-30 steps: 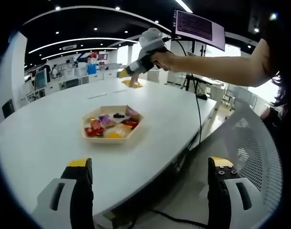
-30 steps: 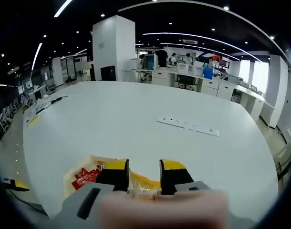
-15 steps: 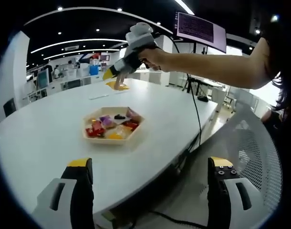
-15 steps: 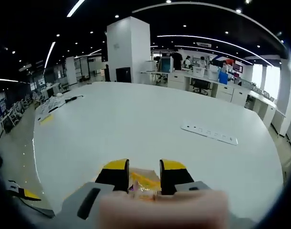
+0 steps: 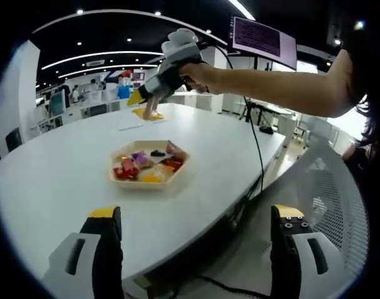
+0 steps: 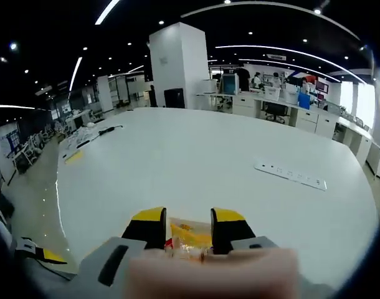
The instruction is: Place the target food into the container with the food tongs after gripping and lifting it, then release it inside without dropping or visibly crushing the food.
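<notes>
A hexagonal wooden tray [image 5: 175,169] with several coloured snack packets stands on the white table [image 5: 53,168]. Beyond the tray, a person's hand holds my right gripper [image 5: 142,98] in the air, shut on a yellow snack packet [image 5: 146,113] that hangs above the table. In the right gripper view the same packet [image 6: 189,232] sits pinched between the yellow-tipped jaws of my right gripper [image 6: 189,219], over bare table [image 6: 209,149]. My left gripper [image 5: 196,213] hangs at the near table edge, open wide and holding nothing.
A white power strip [image 6: 291,175] lies on the table, and it lies behind the tray [image 5: 131,126] in the left gripper view. A mesh chair [image 5: 330,187] stands at the right, with a black cable [image 5: 259,146] and a monitor [image 5: 261,34] behind. Office desks line the far side.
The right gripper has risen with the yellow packet and swung left above the table, toward the tray's far side. The left gripper has stayed still and open.
</notes>
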